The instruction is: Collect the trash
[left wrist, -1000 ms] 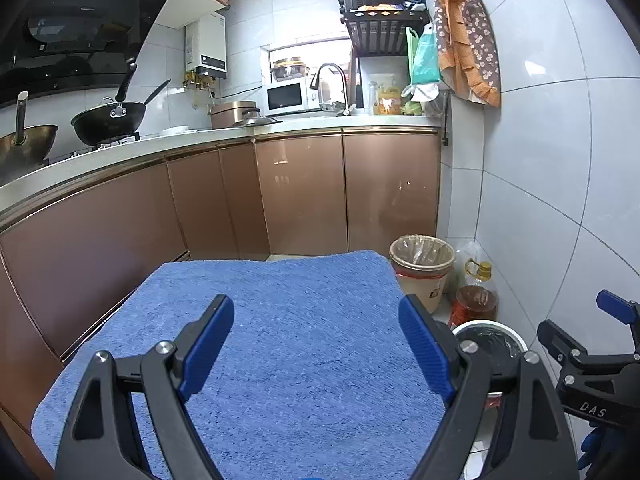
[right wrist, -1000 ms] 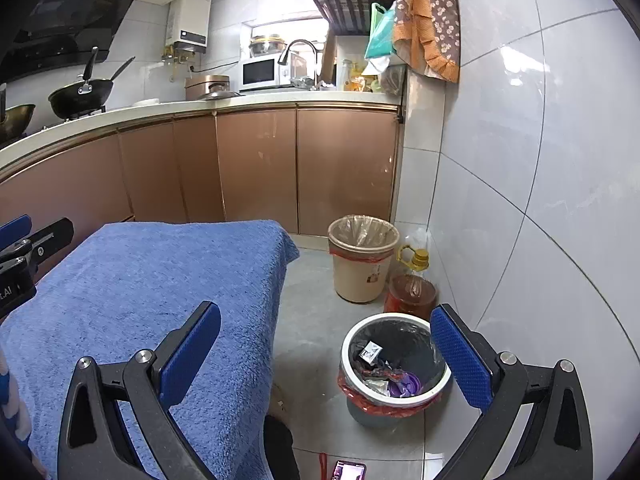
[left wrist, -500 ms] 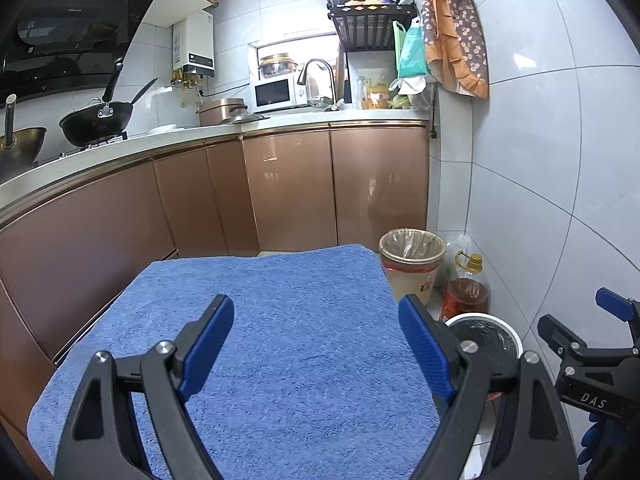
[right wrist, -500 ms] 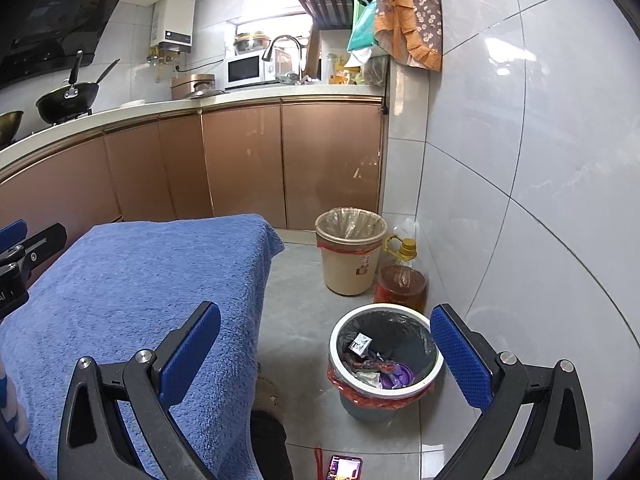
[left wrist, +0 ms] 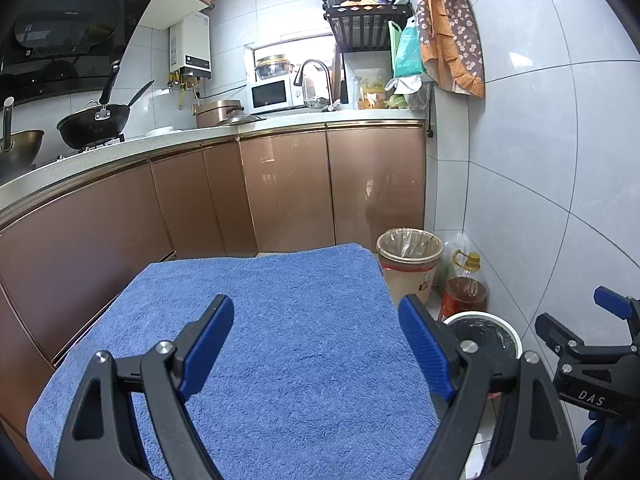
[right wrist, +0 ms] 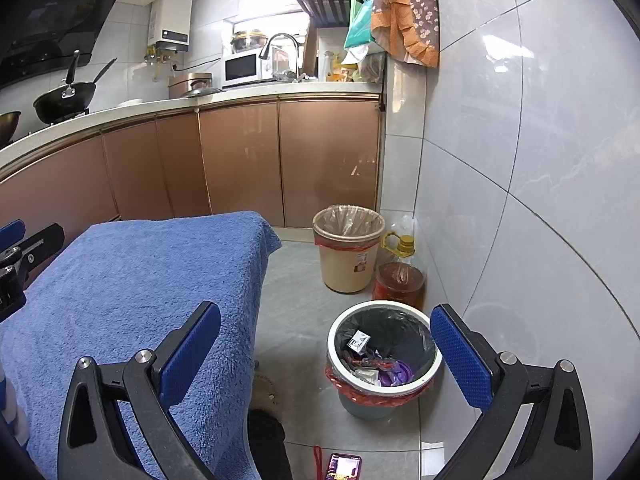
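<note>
The left gripper [left wrist: 316, 340] hangs over the blue towel [left wrist: 280, 320] with its jaws spread wide and nothing between them; its blue pads [left wrist: 208, 344] touch nothing. The right gripper [right wrist: 326, 348] is likewise released, jaws far apart and empty, held above the floor [right wrist: 296, 304] at the towel's right edge.

Directly ahead of the right gripper and below it, framed between its two fingers and closer to the right-hand one, stands the white-rimmed bin [right wrist: 384, 360] with a black liner and a red bag edge folded under the rim. The trash [right wrist: 372, 364] lies inside it: a small white printed carton, crumpled wrappers and something purple. From the left wrist view the same bin shows only partly, behind the right-hand finger of the left gripper.

On the floor near the bottom of the right wrist view lies a phone [right wrist: 344, 466] with a lit screen. Just behind the white-rimmed bin, against the tiled wall, sits a cooking-oil jug [right wrist: 400, 276] with a yellow cap, and beside it a beige bin [right wrist: 346, 256] with a clear liner. Farther off run the copper-coloured cabinets [right wrist: 240, 160] under a pale counter, carrying a microwave [right wrist: 246, 68], a faucet [right wrist: 280, 48] and a black wok [right wrist: 64, 100].
</note>
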Available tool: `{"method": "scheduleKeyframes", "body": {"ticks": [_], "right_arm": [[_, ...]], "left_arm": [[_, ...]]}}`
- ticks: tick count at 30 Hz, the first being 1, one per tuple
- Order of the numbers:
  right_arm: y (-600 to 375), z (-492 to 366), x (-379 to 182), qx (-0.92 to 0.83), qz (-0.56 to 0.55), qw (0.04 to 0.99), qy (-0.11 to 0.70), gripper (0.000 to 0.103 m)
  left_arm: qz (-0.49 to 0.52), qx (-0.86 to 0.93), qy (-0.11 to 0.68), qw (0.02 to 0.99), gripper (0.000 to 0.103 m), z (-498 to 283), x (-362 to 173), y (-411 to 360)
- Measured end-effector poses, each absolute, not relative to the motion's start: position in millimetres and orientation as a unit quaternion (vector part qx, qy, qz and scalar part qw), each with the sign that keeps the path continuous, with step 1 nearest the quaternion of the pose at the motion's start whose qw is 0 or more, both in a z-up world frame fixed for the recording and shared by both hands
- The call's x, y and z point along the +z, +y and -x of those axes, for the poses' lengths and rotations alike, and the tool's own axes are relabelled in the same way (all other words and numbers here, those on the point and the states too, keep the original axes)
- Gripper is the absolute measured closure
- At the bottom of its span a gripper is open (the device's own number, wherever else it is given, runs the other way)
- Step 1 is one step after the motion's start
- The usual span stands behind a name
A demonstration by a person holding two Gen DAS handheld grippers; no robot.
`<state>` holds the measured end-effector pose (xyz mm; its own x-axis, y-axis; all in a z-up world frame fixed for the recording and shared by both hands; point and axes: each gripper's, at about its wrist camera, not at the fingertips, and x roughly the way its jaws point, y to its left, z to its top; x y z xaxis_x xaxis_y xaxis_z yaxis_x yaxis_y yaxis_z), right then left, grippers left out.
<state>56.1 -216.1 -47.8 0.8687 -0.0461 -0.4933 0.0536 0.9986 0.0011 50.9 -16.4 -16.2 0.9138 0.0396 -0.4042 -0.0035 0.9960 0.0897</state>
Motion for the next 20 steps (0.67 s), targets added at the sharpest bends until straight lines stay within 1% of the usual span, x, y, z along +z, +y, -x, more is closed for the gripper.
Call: {"method": "scheduleKeyframes", "body": {"ticks": [20], "right_arm": [[-217.0, -54.6, -45.5, -0.026, -0.007, 0.967, 0.254, 0.0]], "left_arm": [[-0.042, 0.01, 0.208, 0.977, 0.019, -50.6, -15.6, -15.0]]}}
